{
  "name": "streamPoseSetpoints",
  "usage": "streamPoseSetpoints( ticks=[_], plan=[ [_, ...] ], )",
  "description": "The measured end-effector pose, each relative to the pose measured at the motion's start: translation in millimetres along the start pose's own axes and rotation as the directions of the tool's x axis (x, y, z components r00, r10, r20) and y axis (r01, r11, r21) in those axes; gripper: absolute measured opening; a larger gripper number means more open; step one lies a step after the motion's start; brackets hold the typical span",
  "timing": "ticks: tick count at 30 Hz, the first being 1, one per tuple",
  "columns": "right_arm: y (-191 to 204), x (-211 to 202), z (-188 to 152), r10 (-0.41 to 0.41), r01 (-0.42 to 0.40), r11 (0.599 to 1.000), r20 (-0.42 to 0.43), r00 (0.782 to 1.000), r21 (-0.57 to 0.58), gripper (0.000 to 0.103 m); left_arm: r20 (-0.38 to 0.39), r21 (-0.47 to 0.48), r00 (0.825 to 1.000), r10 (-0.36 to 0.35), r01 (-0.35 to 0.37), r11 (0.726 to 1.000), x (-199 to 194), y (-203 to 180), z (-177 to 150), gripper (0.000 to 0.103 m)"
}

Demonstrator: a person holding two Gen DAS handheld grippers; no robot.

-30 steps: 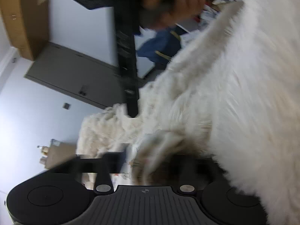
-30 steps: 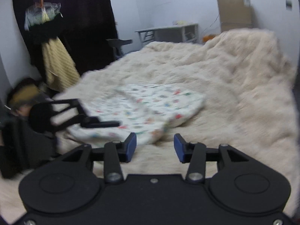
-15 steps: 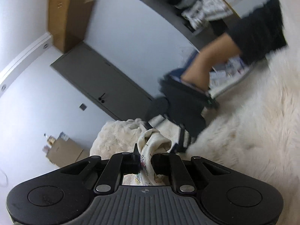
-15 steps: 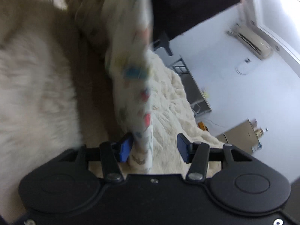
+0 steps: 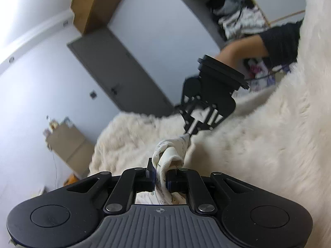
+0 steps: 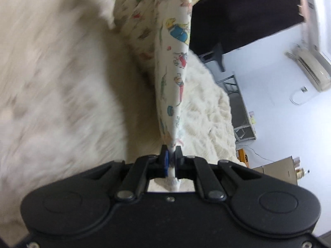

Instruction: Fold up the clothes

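The garment (image 6: 171, 66) is white cloth printed with small coloured cartoon figures. It is lifted off a fluffy cream blanket (image 6: 62, 82) and stretched between both grippers. My left gripper (image 5: 161, 176) is shut on a bunched edge of the garment (image 5: 169, 155). My right gripper (image 6: 171, 155) is shut on another edge, with the cloth running away from it in a taut band. The left wrist view also shows the right gripper (image 5: 189, 133) across from me, pinching the far end, with a person's forearm (image 5: 244, 47) behind it.
The blanket (image 5: 269, 144) covers the whole bed. Around it stand a grey door (image 5: 115, 74), cardboard boxes (image 5: 66, 142), a shelf with piled clothes (image 5: 238, 14), a metal table (image 6: 240, 107), a dark curtain (image 6: 244, 16) and an air conditioner (image 6: 310, 68).
My right gripper went from open above the flat garment to shut on its edge, rolling over. Both grippers lifted the garment off the blanket, and the left drew away from the right.
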State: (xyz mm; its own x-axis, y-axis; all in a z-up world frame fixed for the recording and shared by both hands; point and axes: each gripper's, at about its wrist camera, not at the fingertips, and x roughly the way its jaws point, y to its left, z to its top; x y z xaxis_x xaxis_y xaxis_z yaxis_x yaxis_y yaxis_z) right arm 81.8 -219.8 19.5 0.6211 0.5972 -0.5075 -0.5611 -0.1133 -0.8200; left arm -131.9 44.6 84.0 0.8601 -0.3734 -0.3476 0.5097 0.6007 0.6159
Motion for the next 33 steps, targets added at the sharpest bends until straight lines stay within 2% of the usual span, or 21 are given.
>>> streamPoseSetpoints(
  ticks=[3, 8, 10, 11, 13, 16, 21, 27, 33],
  plan=[
    [7, 4, -17, -0.014, 0.014, 1.000, -0.059, 0.998, 0.010, 0.002, -0.046, 0.003, 0.999, -0.010, 0.010, 1.000, 16, -17, 8, 0.009],
    [13, -4, -41, -0.033, 0.040, 0.998, -0.136, 0.990, 0.044, 0.003, -0.076, 0.014, 0.997, -0.010, 0.012, 1.000, 26, -29, 9, 0.009],
    [16, -14, -43, -0.038, 0.046, 0.997, -0.133, 0.990, 0.060, 0.009, -0.081, 0.012, 0.997, -0.013, 0.014, 1.000, 29, -30, 8, 0.009],
    [17, -19, -44, -0.040, 0.049, 0.997, -0.131, 0.991, 0.067, 0.020, -0.084, 0.011, 0.996, -0.014, 0.015, 1.000, 31, -31, 8, 0.009],
    [22, -23, -38, -0.039, 0.047, 0.996, -0.118, 0.992, 0.070, 0.031, -0.089, 0.014, 0.996, -0.014, 0.016, 1.000, 31, -32, 7, 0.009],
    [29, -27, -25, -0.030, 0.035, 0.997, -0.082, 0.996, 0.063, 0.036, -0.090, 0.020, 0.996, -0.012, 0.013, 1.000, 30, -35, 6, 0.009],
    [30, -14, -6, -0.007, 0.008, 0.998, -0.021, 1.000, 0.061, 0.040, -0.086, 0.021, 0.996, -0.007, 0.009, 1.000, 29, -32, 4, 0.009],
    [21, 8, 4, 0.045, -0.048, 0.995, 0.035, 0.998, 0.084, 0.039, -0.051, -0.065, 0.999, -0.014, 0.010, 0.998, 24, -10, 2, 0.009],
    [2, 27, 11, 0.050, -0.059, 0.991, 0.083, 0.995, 0.120, 0.039, -0.017, -0.096, 1.000, 0.008, -0.009, 0.995, 18, 7, 6, 0.008]
  ],
)
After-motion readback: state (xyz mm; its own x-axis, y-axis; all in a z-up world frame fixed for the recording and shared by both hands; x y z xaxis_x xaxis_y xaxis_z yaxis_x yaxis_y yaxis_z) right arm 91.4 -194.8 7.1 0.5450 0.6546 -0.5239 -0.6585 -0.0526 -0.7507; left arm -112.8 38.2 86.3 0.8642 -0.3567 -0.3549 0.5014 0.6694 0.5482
